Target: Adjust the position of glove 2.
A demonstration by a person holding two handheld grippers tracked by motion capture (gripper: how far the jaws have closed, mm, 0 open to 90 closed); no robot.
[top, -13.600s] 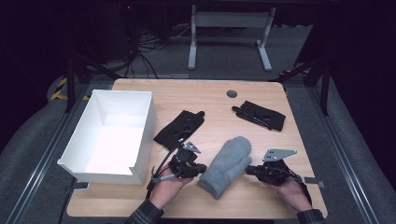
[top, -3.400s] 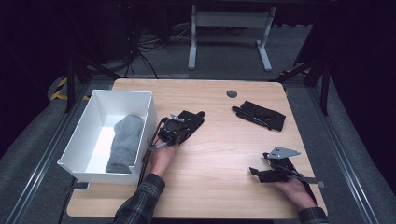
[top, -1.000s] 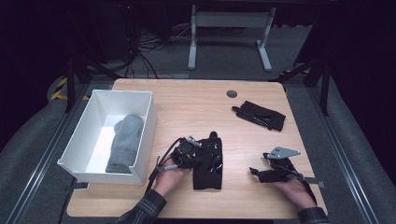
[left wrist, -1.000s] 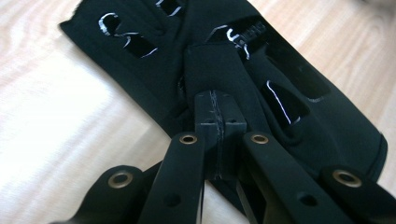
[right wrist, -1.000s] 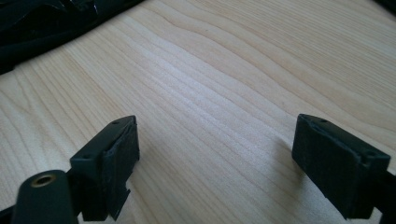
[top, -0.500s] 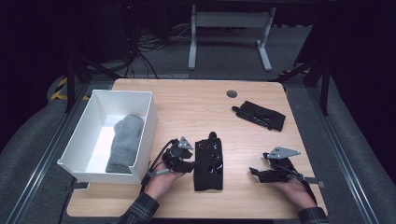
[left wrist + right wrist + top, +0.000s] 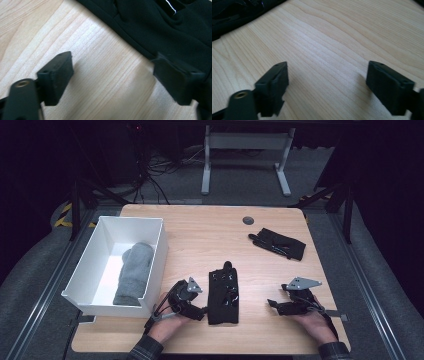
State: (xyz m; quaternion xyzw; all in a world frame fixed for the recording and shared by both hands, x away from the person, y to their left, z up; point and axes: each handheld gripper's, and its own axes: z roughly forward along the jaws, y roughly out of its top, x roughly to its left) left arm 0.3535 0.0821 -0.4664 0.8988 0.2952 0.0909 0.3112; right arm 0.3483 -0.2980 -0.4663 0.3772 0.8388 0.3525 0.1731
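At the far left of the counter (image 7: 200, 230) stands a white bin (image 7: 85, 275) with a grey sock (image 7: 134, 272) lying lengthwise inside it. Just right of the bin, near the front edge, the left tongs (image 7: 200, 312) rest low over the wood; their jaws have just been opening and stand wide, with bare wood between them and one jaw just at the hem of the black glove (image 7: 223, 292). The glove lies flat just beside them on the front middle of the counter, its long axis running front to back, fingers pointing away from the person. Nothing lies over it. Farther right, the right tongs (image 7: 272, 304) are open too, having just been closing slightly, gripping nothing. Well behind them, toward the far right corner, lies a second black glove (image 7: 278, 243), set aslant.
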